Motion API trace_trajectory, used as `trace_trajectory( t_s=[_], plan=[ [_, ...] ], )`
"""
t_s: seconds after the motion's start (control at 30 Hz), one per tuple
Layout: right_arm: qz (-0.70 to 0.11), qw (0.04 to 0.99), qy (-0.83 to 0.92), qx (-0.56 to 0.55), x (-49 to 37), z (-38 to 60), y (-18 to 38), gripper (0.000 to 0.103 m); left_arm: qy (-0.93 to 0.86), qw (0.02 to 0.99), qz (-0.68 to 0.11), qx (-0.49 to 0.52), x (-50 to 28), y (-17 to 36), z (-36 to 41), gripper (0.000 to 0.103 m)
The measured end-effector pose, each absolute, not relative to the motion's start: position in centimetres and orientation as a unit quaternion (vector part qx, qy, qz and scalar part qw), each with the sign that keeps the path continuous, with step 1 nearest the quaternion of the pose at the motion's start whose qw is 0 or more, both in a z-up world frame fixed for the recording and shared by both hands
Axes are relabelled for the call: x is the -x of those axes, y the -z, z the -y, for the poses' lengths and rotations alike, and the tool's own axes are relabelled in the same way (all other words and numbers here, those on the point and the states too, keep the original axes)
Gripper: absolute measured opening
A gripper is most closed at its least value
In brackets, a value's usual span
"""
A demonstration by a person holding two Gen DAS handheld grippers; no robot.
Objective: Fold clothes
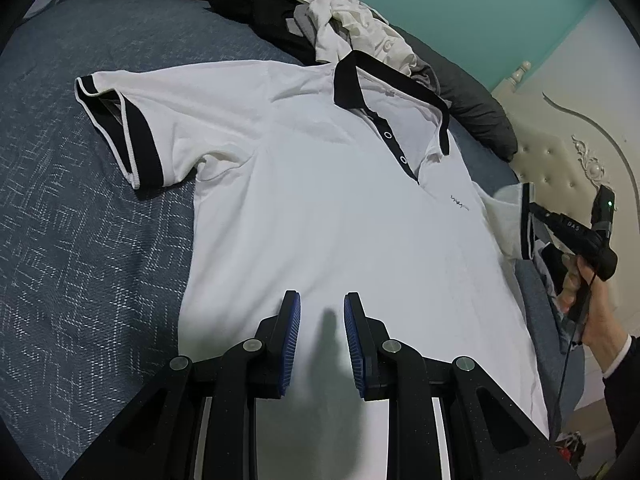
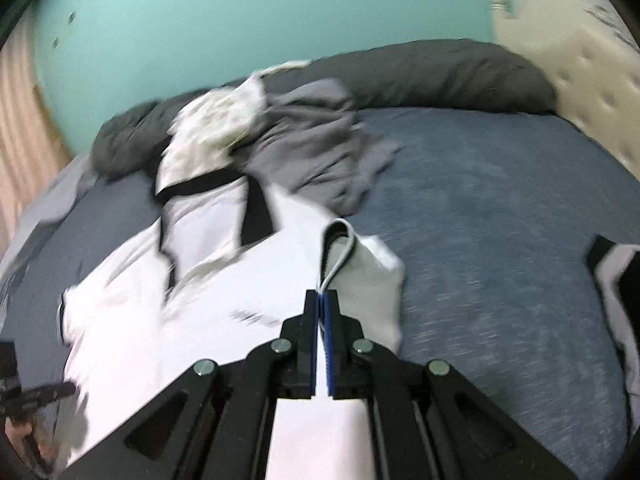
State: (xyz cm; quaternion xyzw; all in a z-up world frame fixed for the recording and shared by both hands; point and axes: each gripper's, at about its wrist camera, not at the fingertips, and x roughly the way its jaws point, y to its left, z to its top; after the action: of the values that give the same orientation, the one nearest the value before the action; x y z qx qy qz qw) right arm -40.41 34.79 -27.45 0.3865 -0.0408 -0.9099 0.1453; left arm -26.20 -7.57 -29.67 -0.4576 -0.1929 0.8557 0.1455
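The left gripper (image 1: 322, 300) hovers just above the lower body of the white polo shirt (image 1: 320, 208), its ribbed blue pads (image 1: 294, 340) standing a little apart with nothing between them, only their shadow falling on the smooth knit cloth. The shirt lies flat and face up on the bed (image 1: 80, 240), whose cover is a blue-grey weave flecked with pale broken lines. On one side of the shirt, its sleeve (image 1: 520, 220) is lifted off the bed: the right gripper (image 2: 322, 294) is clamped tight on that sleeve's dark-banded, white-piped cuff (image 2: 338, 248), which loops up out of the closed jaws while the sleeve's white cloth hangs below. The hand (image 1: 580, 292) holding that gripper shows beside the shirt in the left wrist view, wrapped around a black handle, a dark sleeve and white cuff at the wrist. The shirt's other sleeve (image 1: 132, 128) lies spread flat, ending in the same dark band. Beyond the shirt's dark collar (image 1: 352, 80) sits a rumpled heap of grey and cream clothes (image 1: 352, 20), against a long dark grey pillow (image 2: 420, 72). Past that heap rises a teal wall (image 1: 460, 0), and to one side a cream tufted headboard (image 1: 560, 168) with carved trim.
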Motion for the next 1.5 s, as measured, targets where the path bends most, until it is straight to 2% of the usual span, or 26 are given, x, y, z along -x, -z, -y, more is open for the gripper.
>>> trace_trajectory(
  t_s=[0.23, 0.3, 0.37, 0.43, 0.6, 0.9, 1.13, 1.3, 1.5],
  plan=[
    [0.023, 0.164, 0.875, -0.455, 40.2, -29.8, 30.7, 0.003, -0.859, 0.141, 0.193, 0.453, 26.2, 29.4, 8.1, 0.025],
    [0.037, 0.172, 0.877, -0.447, 39.6, -29.8, 30.1, 0.008, -0.859, 0.141, 0.196, 0.452, 26.3, 29.3, 8.3, 0.025],
    [0.052, 0.180, 0.882, -0.432, 38.8, -30.2, 29.2, 0.019, -0.859, 0.142, 0.199, 0.450, 26.2, 29.2, 8.5, 0.025],
    [0.060, 0.164, 0.894, -0.414, 38.4, -31.3, 28.1, 0.022, -0.860, 0.141, 0.201, 0.447, 26.2, 29.0, 8.6, 0.025],
    [0.100, 0.113, 0.893, -0.425, 38.9, -35.0, 28.9, 0.022, -0.861, 0.143, 0.202, 0.445, 26.2, 28.8, 8.6, 0.025],
    [0.102, 0.139, 0.853, -0.492, 38.3, -35.0, 35.1, 0.022, -0.860, 0.142, 0.195, 0.449, 26.4, 29.2, 8.3, 0.025],
    [0.121, 0.121, 0.859, -0.483, 37.3, -36.7, 34.8, 0.022, -0.861, 0.149, 0.187, 0.450, 26.5, 29.1, 7.6, 0.025],
    [0.198, 0.118, 0.879, -0.418, 34.9, -39.8, 32.0, 0.022, -0.862, 0.152, 0.183, 0.447, 26.4, 28.8, 7.1, 0.025],
    [0.239, 0.097, 0.890, -0.376, 30.5, -43.0, 30.1, 0.022, -0.865, 0.159, 0.173, 0.444, 25.8, 28.0, 6.2, 0.025]
  ],
)
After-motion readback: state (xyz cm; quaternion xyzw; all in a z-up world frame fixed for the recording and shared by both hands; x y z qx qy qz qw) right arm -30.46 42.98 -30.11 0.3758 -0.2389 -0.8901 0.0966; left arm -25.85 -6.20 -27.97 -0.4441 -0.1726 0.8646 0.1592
